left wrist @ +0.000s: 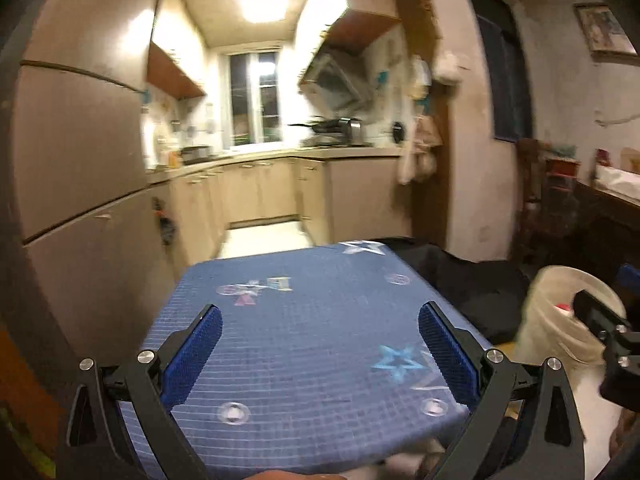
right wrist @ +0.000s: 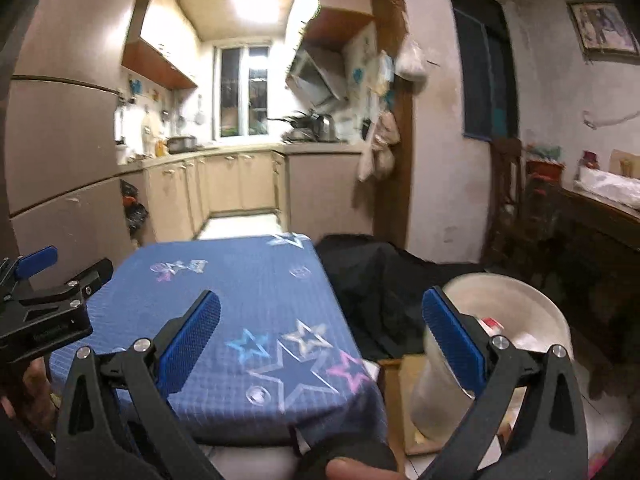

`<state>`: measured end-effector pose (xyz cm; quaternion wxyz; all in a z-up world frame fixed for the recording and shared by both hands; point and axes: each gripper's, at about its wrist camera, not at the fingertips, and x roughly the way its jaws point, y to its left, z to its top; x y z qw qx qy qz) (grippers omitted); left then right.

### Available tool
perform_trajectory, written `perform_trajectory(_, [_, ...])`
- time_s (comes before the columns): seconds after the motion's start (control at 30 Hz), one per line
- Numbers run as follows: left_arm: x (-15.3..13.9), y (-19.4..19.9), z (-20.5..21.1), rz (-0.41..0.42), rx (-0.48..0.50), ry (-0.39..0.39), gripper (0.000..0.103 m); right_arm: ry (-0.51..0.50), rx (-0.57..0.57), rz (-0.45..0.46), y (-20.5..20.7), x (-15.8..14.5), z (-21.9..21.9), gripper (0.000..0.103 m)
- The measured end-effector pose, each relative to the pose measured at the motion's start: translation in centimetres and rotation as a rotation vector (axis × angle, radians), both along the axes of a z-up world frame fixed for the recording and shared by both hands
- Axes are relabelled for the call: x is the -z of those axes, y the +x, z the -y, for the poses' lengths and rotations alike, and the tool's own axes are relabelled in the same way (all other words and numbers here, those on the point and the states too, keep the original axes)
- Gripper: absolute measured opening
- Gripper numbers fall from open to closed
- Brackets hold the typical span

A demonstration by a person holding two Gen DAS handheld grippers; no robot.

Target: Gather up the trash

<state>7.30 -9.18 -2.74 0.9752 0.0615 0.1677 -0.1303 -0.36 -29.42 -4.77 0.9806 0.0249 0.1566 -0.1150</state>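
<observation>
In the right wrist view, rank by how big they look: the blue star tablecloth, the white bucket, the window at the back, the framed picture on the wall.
1. Blue star tablecloth
2. White bucket, partly hidden behind the right gripper, whose jaws are open
3. Window
4. Framed picture

The bucket sits much nearer the camera than the window, so that ranking reflects appearance only.

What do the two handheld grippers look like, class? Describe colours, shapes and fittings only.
Both the left gripper and the right gripper have black angular linkage arms with triangular cut-outs and silver round bolts at the joints. Their fingers are flat, rounded-tip paddles faced with textured blue pads. No cables show.
</observation>
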Motion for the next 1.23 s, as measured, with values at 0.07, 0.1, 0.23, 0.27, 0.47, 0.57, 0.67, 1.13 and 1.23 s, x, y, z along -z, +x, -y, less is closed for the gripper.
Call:
perform_trajectory(0.07, [0.5, -0.2, 1.7, -0.023, 0.097, 0.002, 0.098, -0.003, 0.043, -0.011, -1.2, 0.3, 0.8, 0.098])
perform_trajectory(0.1, [0.8, -0.3, 2.5, -0.034, 0.142, 0.003, 0.098, -0.004, 0.060, -0.015, -1.4, 0.5, 1.0, 0.098])
perform_trajectory(0.23, [1.8, -0.8, 4.9, -0.061, 0.302, -0.021, 0.098, -0.002, 0.131, -0.057, -3.3, 1.0, 2.1, 0.098])
perform_trajectory(0.27, [2.2, -0.9, 5.4, -0.066, 0.341, -0.024, 0.098, 0.007, 0.155, -0.064, -4.0, 1.1, 2.6, 0.098])
perform_trajectory(0.47, [4.7, -2.3, 9.0, -0.106, 0.495, 0.021, 0.098, 0.035, 0.257, -0.098, -6.3, 2.1, 4.6, 0.098])
perform_trajectory(0.57, [5.6, -3.3, 9.8, -0.109, 0.528, 0.041, 0.098, 0.037, 0.254, -0.115, -6.4, 2.6, 4.6, 0.098])
perform_trajectory(0.67, [5.9, -3.8, 10.1, -0.096, 0.531, 0.051, 0.098, 0.035, 0.232, -0.120, -6.1, 2.8, 4.0, 0.098])
perform_trajectory(1.13, [5.4, -4.4, 8.6, -0.064, 0.462, 0.065, 0.098, 0.051, 0.128, -0.144, -4.2, 3.1, 2.4, 0.098])
perform_trajectory(1.23, [5.0, -4.2, 7.6, -0.057, 0.413, 0.070, 0.098, 0.040, 0.097, -0.133, -3.7, 2.8, 1.6, 0.098])
